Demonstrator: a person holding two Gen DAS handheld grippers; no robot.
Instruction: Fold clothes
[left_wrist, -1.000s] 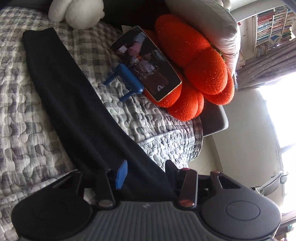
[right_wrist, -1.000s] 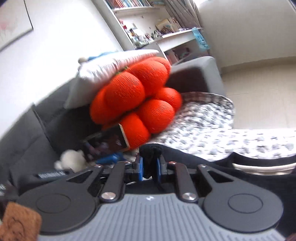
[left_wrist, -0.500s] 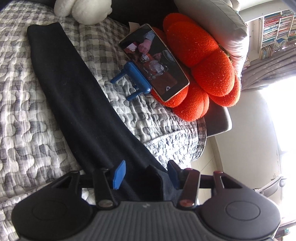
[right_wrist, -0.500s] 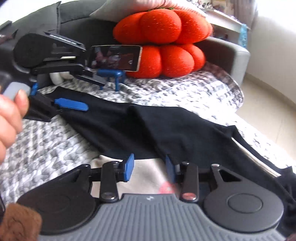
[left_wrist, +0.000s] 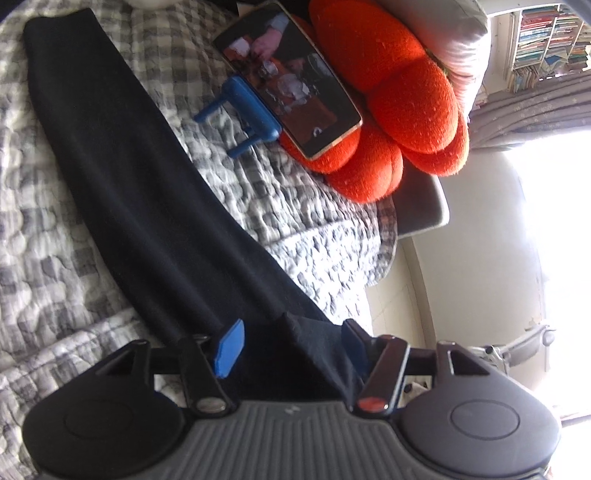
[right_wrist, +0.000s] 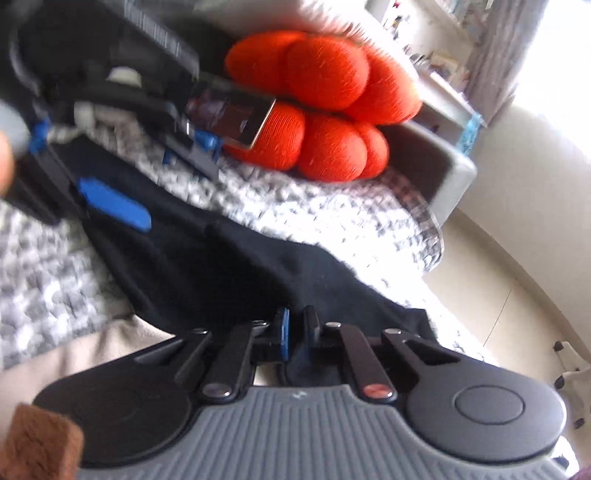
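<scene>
Black garment (left_wrist: 147, 206) lies stretched across the quilt (left_wrist: 55, 258) on the sofa. Left tool (left_wrist: 291, 343) has just been opening, jaws wide, cloth loose between them. Right tool (right_wrist: 297, 328) has just clamped down on the garment's edge.

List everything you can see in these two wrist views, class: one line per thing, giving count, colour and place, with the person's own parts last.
black garment: one, black, laid long across the quilt
quilt: one, grey and white check, covering the sofa seat
cushion: one, orange, lobed, at the sofa back
phone: one, screen lit, leaning on the cushion
phone stand: one, blue, on the quilt under the phone
pillow: one, pale, behind the cushion
bookshelves: books, mixed colours, far wall
left hand-held gripper: one, black with blue pads, jaws just opening, cloth between them
right hand-held gripper: one, same colours, jaws just closed on the garment's edge
</scene>
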